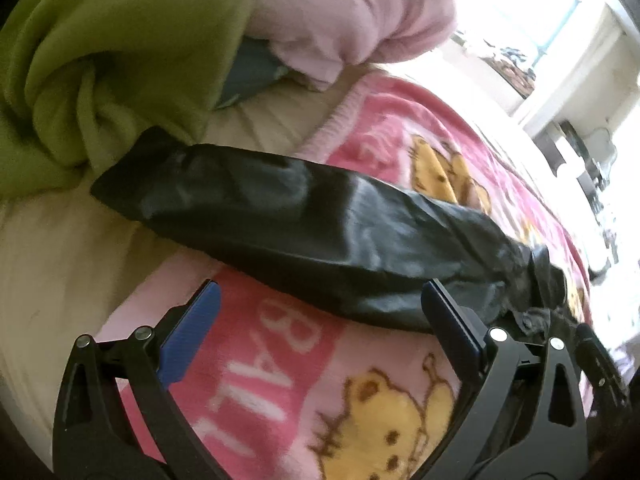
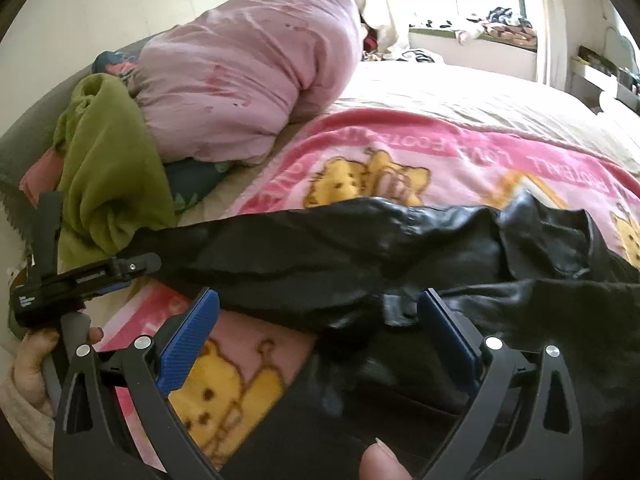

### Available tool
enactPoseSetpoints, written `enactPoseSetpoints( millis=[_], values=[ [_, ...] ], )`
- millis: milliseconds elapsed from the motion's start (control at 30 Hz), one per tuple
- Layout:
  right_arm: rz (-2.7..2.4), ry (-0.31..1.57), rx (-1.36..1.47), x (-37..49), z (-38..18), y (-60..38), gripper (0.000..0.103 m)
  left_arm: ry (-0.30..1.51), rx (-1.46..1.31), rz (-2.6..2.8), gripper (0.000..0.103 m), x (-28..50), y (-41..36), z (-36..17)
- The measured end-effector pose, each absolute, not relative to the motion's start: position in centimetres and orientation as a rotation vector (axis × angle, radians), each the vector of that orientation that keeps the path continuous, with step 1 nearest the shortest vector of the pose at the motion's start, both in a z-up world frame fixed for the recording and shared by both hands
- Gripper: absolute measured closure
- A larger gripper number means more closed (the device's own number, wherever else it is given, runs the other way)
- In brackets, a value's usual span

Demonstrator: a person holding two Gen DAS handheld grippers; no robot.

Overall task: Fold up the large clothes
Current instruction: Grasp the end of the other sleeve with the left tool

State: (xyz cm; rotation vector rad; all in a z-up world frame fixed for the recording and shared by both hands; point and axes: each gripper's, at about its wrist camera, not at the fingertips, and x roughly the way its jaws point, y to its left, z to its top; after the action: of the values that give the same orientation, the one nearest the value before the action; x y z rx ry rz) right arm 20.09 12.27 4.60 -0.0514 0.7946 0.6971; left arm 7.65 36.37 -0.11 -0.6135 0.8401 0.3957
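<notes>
We've got the black jacket (image 2: 460, 256) lying on the pink blanket (image 2: 460, 148), its sleeve (image 1: 280, 224) stretched long toward the green cloth (image 1: 112, 60), cuff end pointing that way. Our left gripper (image 1: 320, 304) is spread wide, hovering by the sleeve and gripping nothing. Our right gripper (image 2: 318, 308) is wide open too, over the jacket's body.

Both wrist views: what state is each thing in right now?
Black jacket: unfolded, one sleeve stretched out flat across the blanket.
Pink blanket: spread flat on the bed.
Green cloth: bunched in a heap.
Pink bedding: bundled up by the wall.
Left gripper: open, holding nothing.
Right gripper: open over the jacket, holding nothing.
</notes>
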Motion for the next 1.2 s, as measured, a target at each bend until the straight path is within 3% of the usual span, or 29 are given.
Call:
enactPoseSetpoints(
  millis=[800, 867, 900, 933, 967, 1000, 1033, 1200],
  values=[
    [0.741, 0.852, -0.035, 20.3, 2.8, 17.8, 0.004, 0.759, -1.035, 0.477, 0.010, 6.1, 46.4, -5.2],
    [0.731, 0.853, -0.040, 20.3, 2.7, 17.6, 0.004, 0.723, -1.056, 0.479, 0.020, 6.1, 46.7, -5.4],
    [0.724, 0.853, -0.044, 20.3, 2.6, 17.5, 0.004, 0.705, -1.062, 0.471, 0.046, 6.2, 46.7, -5.4],
    [0.717, 0.856, -0.043, 20.2, 2.6, 17.2, 0.004, 0.708, -1.047, 0.476, 0.064, 6.4, 46.7, -5.4],
    [0.716, 0.858, -0.039, 20.2, 2.6, 17.0, 0.004, 0.714, -1.033, 0.484, 0.072, 6.5, 46.6, -5.3],
    [0.715, 0.858, -0.036, 20.2, 2.5, 16.8, 0.004, 0.715, -1.018, 0.489, 0.090, 6.6, 46.5, -5.2],
    [0.710, 0.855, -0.035, 20.2, 2.6, 16.5, 0.004, 0.707, -1.008, 0.487, 0.095, 6.5, 46.4, -4.9],
    [0.673, 0.838, -0.012, 19.8, 3.1, 14.1, 0.004, 0.613, -0.939, 0.449, 0.100, 6.3, 45.1, -1.6]
  ],
)
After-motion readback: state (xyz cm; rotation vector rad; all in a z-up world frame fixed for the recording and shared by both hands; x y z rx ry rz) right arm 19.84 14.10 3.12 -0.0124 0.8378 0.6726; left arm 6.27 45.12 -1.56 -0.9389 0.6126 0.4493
